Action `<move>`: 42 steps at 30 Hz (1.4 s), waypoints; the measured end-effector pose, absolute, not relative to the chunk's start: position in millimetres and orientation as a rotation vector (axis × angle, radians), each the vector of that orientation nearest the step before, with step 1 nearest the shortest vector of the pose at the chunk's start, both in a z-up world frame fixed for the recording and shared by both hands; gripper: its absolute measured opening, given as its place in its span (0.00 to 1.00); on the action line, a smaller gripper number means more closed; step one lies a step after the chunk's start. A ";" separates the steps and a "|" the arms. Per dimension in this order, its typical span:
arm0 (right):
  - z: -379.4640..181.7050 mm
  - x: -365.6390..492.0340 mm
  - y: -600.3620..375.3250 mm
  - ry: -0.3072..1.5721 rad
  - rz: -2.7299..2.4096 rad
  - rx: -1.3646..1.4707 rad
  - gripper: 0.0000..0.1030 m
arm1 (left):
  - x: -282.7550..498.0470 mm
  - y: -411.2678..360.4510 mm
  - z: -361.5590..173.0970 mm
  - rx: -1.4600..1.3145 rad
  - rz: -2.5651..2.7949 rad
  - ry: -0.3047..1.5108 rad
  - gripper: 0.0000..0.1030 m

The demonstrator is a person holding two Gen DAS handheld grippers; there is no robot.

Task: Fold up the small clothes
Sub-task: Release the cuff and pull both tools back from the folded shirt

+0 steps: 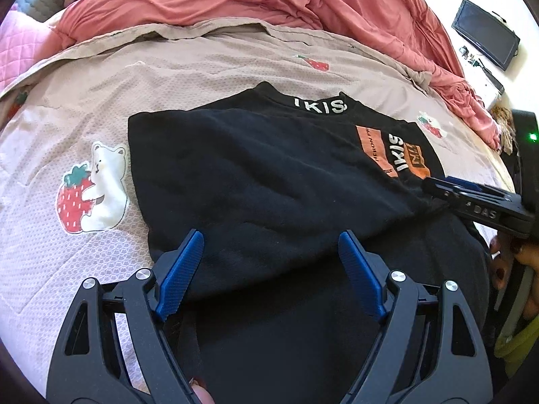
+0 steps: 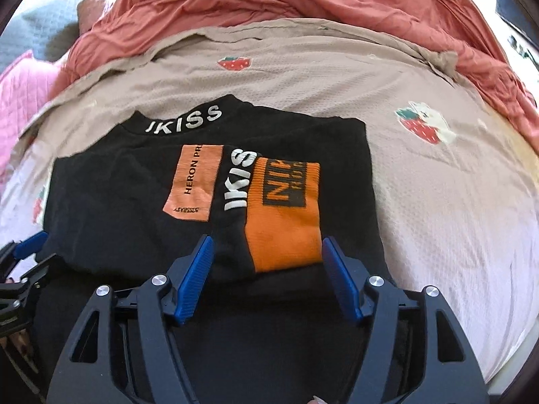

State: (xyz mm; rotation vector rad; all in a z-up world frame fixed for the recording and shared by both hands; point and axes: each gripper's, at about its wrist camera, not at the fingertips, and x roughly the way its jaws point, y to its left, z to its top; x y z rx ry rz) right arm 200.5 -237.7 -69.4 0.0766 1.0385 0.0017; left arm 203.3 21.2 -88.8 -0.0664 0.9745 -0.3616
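On the bed [image 1: 209, 64], a black top [image 1: 269, 175] lies flat over the strawberry-print sheet, collar away from the person, with both sides already turned in toward the middle. At its left part, the left claw [image 1: 269, 262] hovers low over the near half of the folded-in panel, jaws wide apart and nothing between the pads. Further right, the chest shows an orange patch [image 2: 193, 185] and an orange sleeve cuff [image 2: 286, 215] laid across it. Over that cuff's near end the right claw [image 2: 267, 279] also stands apart; fabric lies between the pads, but they do not press on it. By my reading, the side folds are done and the sleeve has been laid down, so the step in hand is the lengthwise fold. That next move calls for both claws to pinch the hem near the person, one at each corner, and carry it evenly up to the collar without dragging the tucked sleeve loose.
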 end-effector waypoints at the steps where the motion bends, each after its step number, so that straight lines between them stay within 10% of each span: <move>1: -68.2 197.0 -239.1 1.037 0.001 0.090 0.64 | 203.1 21.8 -87.9 -0.067 -0.358 0.975 0.73; 20: -30.7 169.9 -242.6 0.970 0.032 0.103 0.90 | 192.5 45.1 -54.8 -0.074 -0.253 0.915 0.90; 42: 20.6 126.0 -248.2 0.844 0.084 0.068 0.94 | 125.2 72.0 -1.0 -0.121 -0.069 0.813 0.91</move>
